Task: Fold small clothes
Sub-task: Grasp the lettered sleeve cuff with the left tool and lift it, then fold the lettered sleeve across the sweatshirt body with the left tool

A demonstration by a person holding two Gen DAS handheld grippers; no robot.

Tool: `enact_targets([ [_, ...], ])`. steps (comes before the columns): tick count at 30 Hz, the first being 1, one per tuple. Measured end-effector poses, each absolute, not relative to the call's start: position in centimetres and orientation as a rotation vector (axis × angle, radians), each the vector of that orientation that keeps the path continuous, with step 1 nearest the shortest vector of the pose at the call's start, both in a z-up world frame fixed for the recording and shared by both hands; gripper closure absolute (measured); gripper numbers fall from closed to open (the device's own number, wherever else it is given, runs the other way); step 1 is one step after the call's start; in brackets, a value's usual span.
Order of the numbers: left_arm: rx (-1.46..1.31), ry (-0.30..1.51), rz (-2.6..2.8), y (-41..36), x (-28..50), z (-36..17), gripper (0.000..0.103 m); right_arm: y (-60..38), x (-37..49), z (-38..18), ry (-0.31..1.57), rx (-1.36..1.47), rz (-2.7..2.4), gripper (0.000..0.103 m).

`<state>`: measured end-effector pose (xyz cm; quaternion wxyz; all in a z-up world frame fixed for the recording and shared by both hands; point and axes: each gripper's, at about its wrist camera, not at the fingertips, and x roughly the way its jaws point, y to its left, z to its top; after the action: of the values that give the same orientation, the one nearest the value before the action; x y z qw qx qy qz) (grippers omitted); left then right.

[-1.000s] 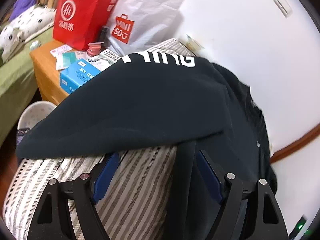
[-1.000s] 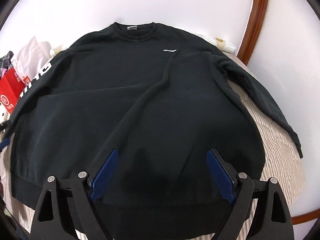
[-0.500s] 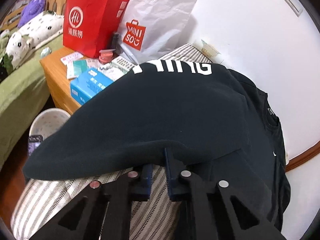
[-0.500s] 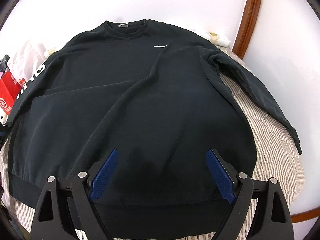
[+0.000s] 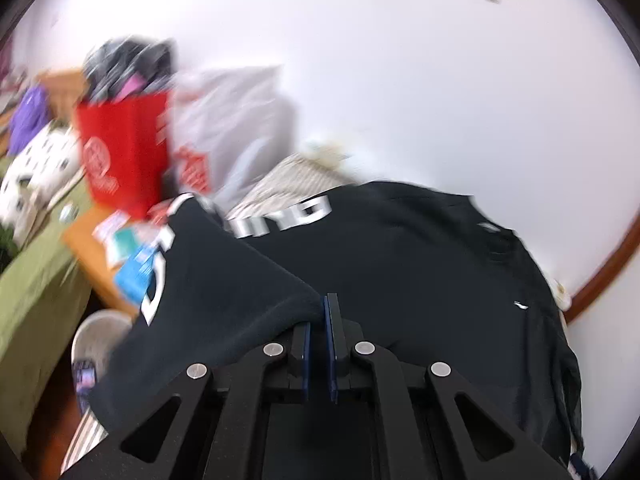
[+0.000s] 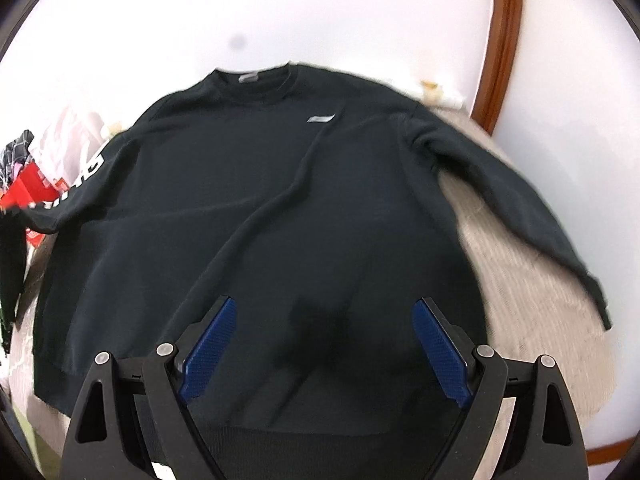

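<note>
The sweatshirt [image 6: 280, 208] lay face up and spread across the striped bed [image 6: 520, 300], collar toward the wall. The left gripper [image 5: 318, 320] had its jaws together, pinched on the lettered sleeve [image 5: 224, 292], which was lifted and drawn over toward the body. The right gripper [image 6: 324, 344] hovered with its jaws wide apart above the hem, holding nothing. The other sleeve [image 6: 512, 200] lay stretched out flat. Judging by this, folding had barely begun: one sleeve was being brought in, while the second sleeve and the body folds remained.
</note>
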<state>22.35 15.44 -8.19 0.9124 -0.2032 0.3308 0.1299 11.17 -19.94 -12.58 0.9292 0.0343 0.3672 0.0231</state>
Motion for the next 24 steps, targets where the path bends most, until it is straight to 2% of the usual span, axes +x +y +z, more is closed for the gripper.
enact_targets([
  [9, -0.209, 0.684, 0.076, 4.1, 29.7, -5.7, 0.097, -26.5, 10.4, -13.2, 0.702, -0.016, -0.119, 0.014],
  [13, -0.093, 0.713, -0.019, -2.1, 32.4, -6.6, 0.097, -29.6, 10.0, -14.2, 0.722, 0.025, -0.167, 0.014],
  [19, -0.033, 0.828, -0.103, -6.9, 34.1, -9.4, 0.096, -31.2, 9.9, -14.9, 0.738, 0.023, -0.197, 0.014],
  [20, -0.032, 0.842, -0.109, -7.3, 34.1, -9.7, 0.093, -30.9, 10.4, -14.8, 0.739, 0.021, -0.195, 0.014],
  [24, -0.066, 0.887, -0.158, -7.4, 33.2, -10.2, 0.059, -29.7, 10.4, -14.0, 0.719, -0.011, -0.173, 0.014],
])
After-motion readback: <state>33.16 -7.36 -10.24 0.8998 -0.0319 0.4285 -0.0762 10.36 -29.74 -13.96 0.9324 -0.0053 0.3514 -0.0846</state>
